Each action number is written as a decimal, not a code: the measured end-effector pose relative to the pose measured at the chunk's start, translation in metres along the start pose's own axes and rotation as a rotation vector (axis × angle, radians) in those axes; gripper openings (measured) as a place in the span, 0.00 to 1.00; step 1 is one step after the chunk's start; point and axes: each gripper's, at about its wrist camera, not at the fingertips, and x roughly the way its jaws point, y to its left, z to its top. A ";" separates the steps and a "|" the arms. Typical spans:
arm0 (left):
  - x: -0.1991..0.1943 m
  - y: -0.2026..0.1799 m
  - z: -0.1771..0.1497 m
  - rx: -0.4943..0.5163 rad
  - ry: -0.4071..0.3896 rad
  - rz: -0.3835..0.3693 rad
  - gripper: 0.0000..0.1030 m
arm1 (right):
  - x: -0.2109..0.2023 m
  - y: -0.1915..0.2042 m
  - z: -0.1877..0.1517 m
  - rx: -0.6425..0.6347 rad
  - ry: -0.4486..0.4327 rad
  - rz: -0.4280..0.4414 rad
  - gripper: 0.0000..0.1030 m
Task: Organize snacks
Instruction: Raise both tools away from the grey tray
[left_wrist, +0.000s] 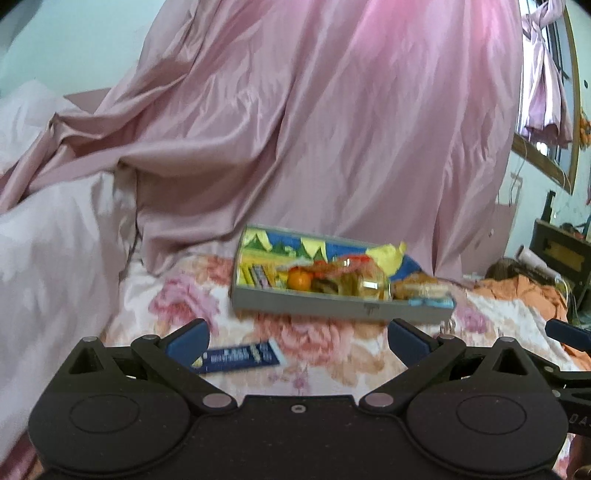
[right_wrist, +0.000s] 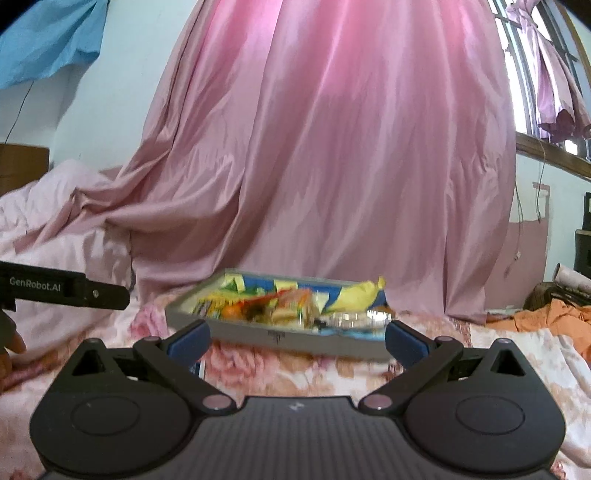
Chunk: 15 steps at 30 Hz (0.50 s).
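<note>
A grey tray (left_wrist: 332, 306) with a colourful liner lies on the floral bedspread, holding an orange (left_wrist: 299, 279), a clear jar (left_wrist: 365, 282), a yellow packet (left_wrist: 386, 254) and other snacks. It also shows in the right wrist view (right_wrist: 295, 338). A blue snack packet (left_wrist: 240, 357) lies loose on the bed in front of the tray, beside my left gripper's left finger. My left gripper (left_wrist: 297, 338) is open and empty, just short of the tray. My right gripper (right_wrist: 295, 339) is open and empty, in front of the tray.
A pink curtain (right_wrist: 325, 147) hangs down onto the bed behind the tray. A pale pink quilt (left_wrist: 55, 251) is piled at the left. Orange cloth (right_wrist: 554, 317) and clutter lie at the right. The left gripper's arm (right_wrist: 66, 286) shows at the left of the right wrist view.
</note>
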 end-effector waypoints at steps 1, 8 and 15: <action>-0.001 0.000 -0.004 0.002 0.009 0.001 0.99 | -0.001 0.000 -0.004 0.004 0.015 0.002 1.00; 0.001 0.005 -0.029 0.023 0.087 0.015 0.99 | -0.002 0.004 -0.024 0.027 0.122 0.015 1.00; 0.008 0.014 -0.044 0.020 0.134 0.033 0.99 | 0.008 0.005 -0.040 0.048 0.202 0.027 1.00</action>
